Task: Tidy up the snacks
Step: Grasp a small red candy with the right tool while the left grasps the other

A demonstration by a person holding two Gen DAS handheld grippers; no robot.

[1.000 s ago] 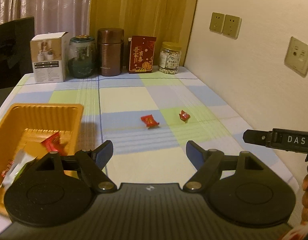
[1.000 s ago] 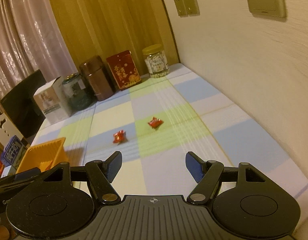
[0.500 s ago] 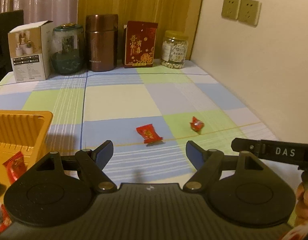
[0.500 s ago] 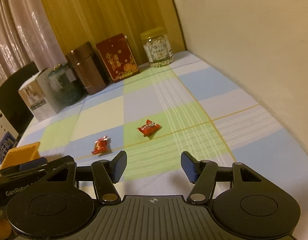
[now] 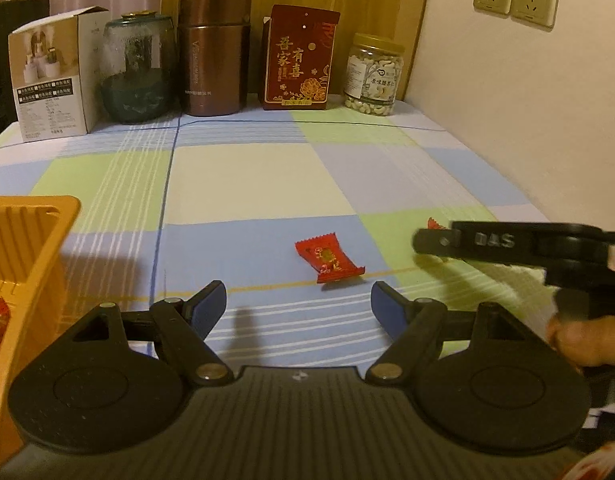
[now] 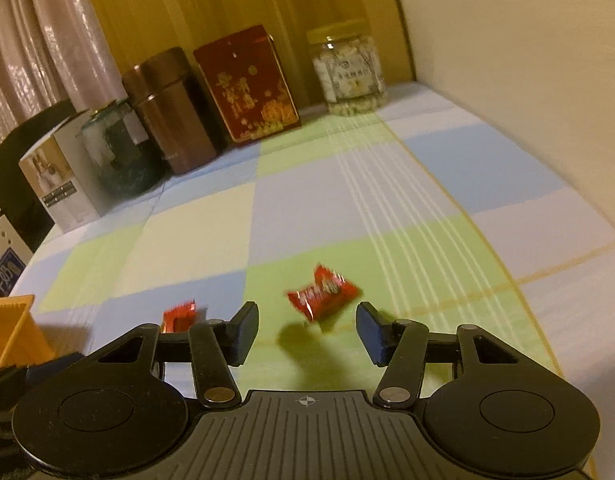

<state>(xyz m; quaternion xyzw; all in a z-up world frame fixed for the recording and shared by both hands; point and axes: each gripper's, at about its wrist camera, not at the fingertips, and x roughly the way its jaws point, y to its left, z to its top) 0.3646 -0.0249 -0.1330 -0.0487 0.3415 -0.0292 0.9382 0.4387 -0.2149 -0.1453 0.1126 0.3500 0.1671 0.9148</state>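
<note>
- Left wrist view: the left gripper (image 5: 299, 300) stands wide open over the checked blue, green and cream tablecloth (image 5: 259, 176), with nothing between its blue-padded fingers (image 5: 211, 300).
- A flat red foil-wrapped candy (image 5: 329, 261) lies on the cloth just ahead of the jaws and a little towards the right finger, not touched by either pad.
- The orange plastic tray (image 5: 31, 240) sits off to the gripper's left side, with red wrappers showing inside it; it is probably the collecting bin for the snacks.
- The right gripper (image 5: 431, 242) reaches in from the right, ahead of the left one, its black arm covering most of a second red candy (image 5: 433, 224).
- Right wrist view: the right gripper (image 6: 305, 326) has just been closing its jaws, which are now partly open; the second red candy (image 6: 322, 294) lies just ahead of the fingertips and centred on the gap, not yet gripped.
- The first red candy (image 6: 181, 314) shows just beyond the left finger, partly hidden by it.
- A white carton (image 6: 59, 184), dark glass jar (image 6: 119, 152), brown metal canister (image 6: 171, 116), red printed box (image 6: 247, 88) and clear nut jar (image 6: 349, 68) line the far edge, well ahead.
- Risk: jaws that narrow before reaching the candy may nudge the light, slippery wrapper forward or catch only a crimped end, letting it slip out on the lift.
- Risk: the two grippers work close together and could collide.
</note>
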